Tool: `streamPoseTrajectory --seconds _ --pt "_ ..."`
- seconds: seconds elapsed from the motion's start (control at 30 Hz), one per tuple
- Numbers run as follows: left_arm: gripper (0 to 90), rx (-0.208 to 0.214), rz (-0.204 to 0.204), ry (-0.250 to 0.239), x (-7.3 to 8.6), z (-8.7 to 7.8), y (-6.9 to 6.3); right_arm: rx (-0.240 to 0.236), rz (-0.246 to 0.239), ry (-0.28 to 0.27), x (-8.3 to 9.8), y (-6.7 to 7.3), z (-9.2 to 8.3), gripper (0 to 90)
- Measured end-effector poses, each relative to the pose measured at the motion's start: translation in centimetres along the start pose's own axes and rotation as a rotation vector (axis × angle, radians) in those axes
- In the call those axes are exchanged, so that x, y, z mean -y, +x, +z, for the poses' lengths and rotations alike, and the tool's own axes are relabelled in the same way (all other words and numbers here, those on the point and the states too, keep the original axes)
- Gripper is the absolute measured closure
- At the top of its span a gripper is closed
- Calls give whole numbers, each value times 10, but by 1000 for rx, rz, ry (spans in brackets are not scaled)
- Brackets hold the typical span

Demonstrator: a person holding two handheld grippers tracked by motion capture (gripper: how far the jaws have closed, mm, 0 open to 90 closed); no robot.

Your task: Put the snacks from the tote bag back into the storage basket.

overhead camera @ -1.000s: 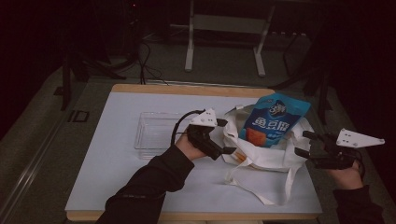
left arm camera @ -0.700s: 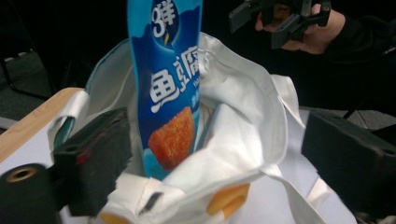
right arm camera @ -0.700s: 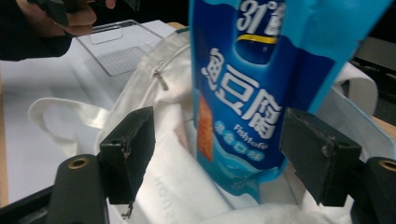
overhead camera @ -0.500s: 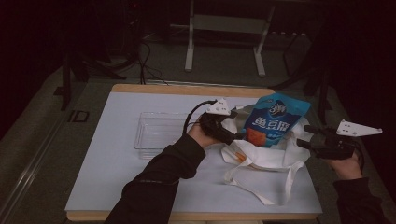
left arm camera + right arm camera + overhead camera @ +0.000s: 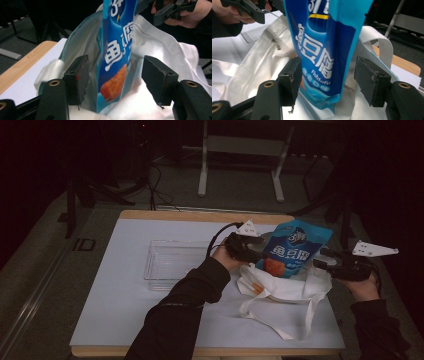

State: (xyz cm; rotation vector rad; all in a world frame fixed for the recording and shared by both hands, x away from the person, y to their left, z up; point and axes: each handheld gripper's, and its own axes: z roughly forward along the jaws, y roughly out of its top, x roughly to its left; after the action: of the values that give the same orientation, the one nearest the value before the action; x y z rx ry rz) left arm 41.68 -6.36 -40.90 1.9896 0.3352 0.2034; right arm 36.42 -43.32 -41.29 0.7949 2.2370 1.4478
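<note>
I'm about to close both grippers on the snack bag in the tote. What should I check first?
1. Blue snack bag stands upright in the white tote bag: ok.
2. Bag between the left gripper jaws, which have just been closing: ok.
3. Bag between the right gripper jaws, also closing: ok.
4. Pads pressing the bag: not ok, gaps show.
5. Tote cloth clear of the jaws: cannot tell.
</note>
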Motion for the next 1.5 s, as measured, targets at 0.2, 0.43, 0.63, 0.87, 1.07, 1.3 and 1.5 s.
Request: streamPoseTrajectory --seconds 0.2,0.43,0.63,0.87,1.07,1.3,1.5 --pt "448 -2 3 31 -9 15 3 -7 9 9 0 -6 12 423" --pt "558 12 3 52 -13 29 2 -29 -13 14 -4 -6 24 477" --pt "596 6 0 49 -16 39 2 -42 -5 16 -5 -6 31 527" --pt "674 -1 -6 36 -15 44 3 -45 -9 30 -5 -8 39 591" --pt "703 -7 9 54 -15 48 1 -45 -10 34 -6 -8 40 661" --pt "835 -3 16 71 -16 50 1 -60 -15 57 -7 -7 43 763" --pt "885 -32 42 89 -19 52 -1 -51 -11 76 -10 -5 44 843"
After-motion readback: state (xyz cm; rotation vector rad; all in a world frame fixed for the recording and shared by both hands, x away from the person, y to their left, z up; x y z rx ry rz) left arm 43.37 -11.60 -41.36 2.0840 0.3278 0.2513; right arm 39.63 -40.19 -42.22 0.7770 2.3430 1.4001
